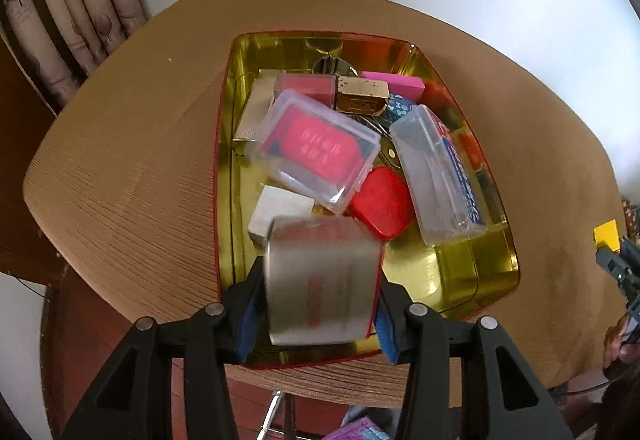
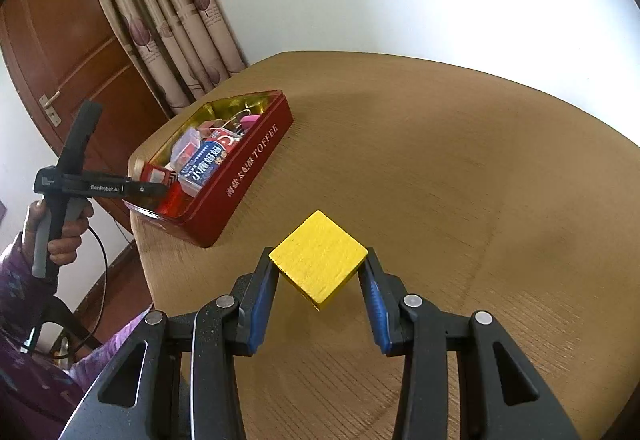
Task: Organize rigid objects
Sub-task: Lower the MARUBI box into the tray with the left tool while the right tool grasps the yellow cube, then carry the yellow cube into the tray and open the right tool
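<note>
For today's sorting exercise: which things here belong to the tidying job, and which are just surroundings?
Belongs to the job:
- red toffee tin
- silver box in left tongs
- yellow block in right tongs
- clear cases in the tin

Just there:
- table
- curtain
- door

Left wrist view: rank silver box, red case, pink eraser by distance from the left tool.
1. Silver box, between the left tool's fingers, over the tin's near end.
2. Red case, mid-tin, just beyond.
3. Pink eraser, far end, right.
</note>
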Tool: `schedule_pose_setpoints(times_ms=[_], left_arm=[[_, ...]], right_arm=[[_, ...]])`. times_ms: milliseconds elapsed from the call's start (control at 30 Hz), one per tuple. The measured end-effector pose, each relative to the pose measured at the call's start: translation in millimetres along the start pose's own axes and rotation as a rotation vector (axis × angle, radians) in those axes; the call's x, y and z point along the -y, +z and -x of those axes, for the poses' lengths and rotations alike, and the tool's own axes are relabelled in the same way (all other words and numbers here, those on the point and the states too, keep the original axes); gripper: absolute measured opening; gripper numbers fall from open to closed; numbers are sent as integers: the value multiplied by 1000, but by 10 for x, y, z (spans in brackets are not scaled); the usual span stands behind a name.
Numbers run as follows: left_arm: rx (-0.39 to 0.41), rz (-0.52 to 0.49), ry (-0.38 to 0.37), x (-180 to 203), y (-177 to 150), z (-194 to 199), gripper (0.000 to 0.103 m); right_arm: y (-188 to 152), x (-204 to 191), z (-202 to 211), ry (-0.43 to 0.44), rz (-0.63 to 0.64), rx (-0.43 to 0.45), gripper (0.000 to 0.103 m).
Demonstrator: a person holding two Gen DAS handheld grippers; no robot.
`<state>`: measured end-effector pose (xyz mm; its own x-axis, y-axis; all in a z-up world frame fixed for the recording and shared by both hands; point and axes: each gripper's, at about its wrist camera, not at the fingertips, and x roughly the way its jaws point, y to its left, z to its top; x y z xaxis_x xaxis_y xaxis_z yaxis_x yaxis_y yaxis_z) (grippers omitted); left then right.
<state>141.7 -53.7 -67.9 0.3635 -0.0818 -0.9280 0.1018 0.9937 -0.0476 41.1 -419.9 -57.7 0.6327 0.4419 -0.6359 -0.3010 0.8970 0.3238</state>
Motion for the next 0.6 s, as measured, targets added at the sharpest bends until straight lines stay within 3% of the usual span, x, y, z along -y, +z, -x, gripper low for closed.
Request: schedule_pose_setpoints(times_ms=[200, 333, 467, 600], left_arm=[[118, -70, 136, 108, -41, 177, 52], [168, -9, 145, -26, -3, 229, 53], [155, 69, 13, -215, -13, 274, 53], [195, 124, -36, -318, -115, 446, 53]], right_arm=[[82, -98, -18, 16, 2, 0, 38], [170, -202, -12, 30, 18, 10, 38], [290, -347, -5, 56, 42, 23, 38], [453, -584, -35, 93, 84, 32, 38]])
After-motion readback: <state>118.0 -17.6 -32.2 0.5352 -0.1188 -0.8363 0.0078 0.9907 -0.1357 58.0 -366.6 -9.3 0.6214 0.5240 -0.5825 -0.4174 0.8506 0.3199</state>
